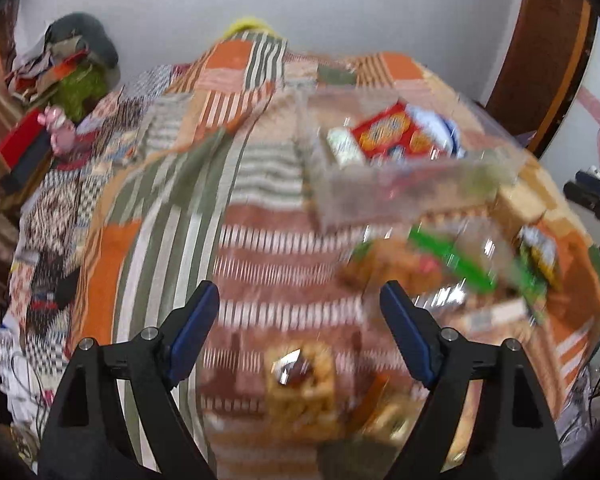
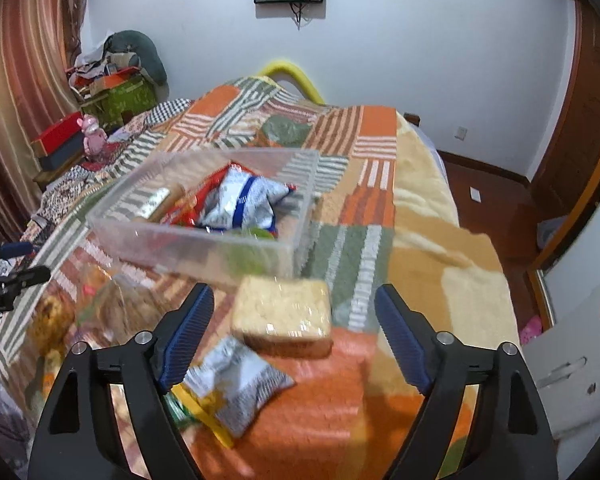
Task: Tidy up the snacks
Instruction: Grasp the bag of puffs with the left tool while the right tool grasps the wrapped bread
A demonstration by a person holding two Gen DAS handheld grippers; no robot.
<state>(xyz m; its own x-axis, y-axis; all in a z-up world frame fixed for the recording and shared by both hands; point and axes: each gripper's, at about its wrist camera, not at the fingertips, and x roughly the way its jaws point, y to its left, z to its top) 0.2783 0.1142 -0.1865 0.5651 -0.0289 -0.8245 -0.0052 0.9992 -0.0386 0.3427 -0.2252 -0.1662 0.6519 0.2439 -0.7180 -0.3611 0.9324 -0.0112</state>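
Observation:
A clear plastic bin (image 2: 204, 236) sits on the bed and holds a silver-blue bag (image 2: 244, 200) and a red packet. In the blurred left wrist view the same bin (image 1: 380, 192) shows a red cracker box (image 1: 392, 132). My right gripper (image 2: 294, 304) is open above a pale wrapped block (image 2: 284, 316), which lies on the blanket between the fingers' lines, untouched. A silver-yellow packet (image 2: 236, 384) lies nearer. My left gripper (image 1: 300, 300) is open with nothing between its pads. Under it lies a brown snack pack (image 1: 300, 384), and a green-labelled clear bag (image 1: 440, 264) is to its right.
The patchwork blanket (image 2: 340, 148) covers the whole bed. A clothes pile (image 2: 116, 64), a red box (image 2: 58, 136) and a pink toy (image 2: 92, 136) stand at the far left. Wooden floor (image 2: 488, 196) and a door (image 2: 580, 120) lie to the right.

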